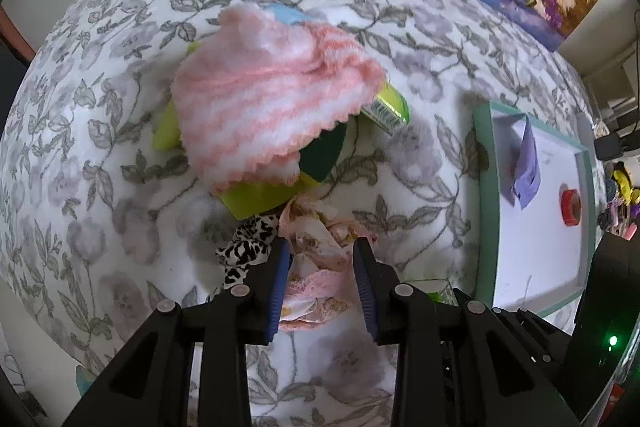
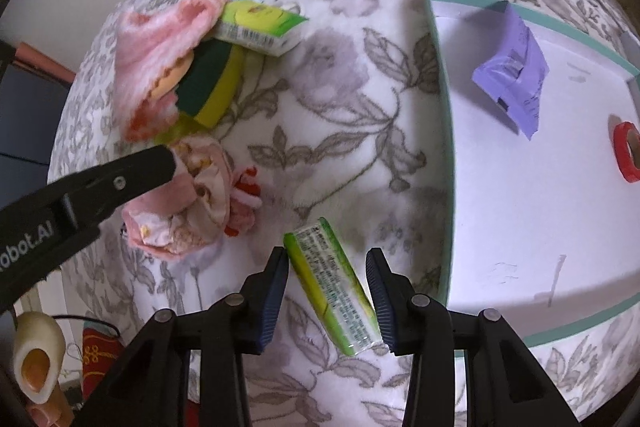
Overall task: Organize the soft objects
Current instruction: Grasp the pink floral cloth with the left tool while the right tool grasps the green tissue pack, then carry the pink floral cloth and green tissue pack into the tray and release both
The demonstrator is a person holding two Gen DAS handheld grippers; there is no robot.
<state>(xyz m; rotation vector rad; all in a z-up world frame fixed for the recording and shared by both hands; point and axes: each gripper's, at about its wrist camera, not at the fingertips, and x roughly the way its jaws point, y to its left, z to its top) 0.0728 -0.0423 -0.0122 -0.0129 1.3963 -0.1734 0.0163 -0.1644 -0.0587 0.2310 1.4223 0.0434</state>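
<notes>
Fabric bundle: pink, between left gripper jaws, spread, unpinched (lace may snag).
Green packet: askew between right gripper jaws, pinched; may twist out.
Tray: three o'clock.

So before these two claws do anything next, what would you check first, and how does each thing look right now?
1. Green pack sits between the right gripper fingers: ok.
2. Right pads pressing on the pack: cannot tell; one pad looks to touch its lower end.
3. Pink patterned cloth lies between the left gripper fingers: ok.
4. Left pads gripping it: not ok, jaws apart.
5. White tray has bare room beside the purple packet and red tape roll: ok.
6. Striped pink cloth sorted: not ok, draped over the sponge.
</notes>
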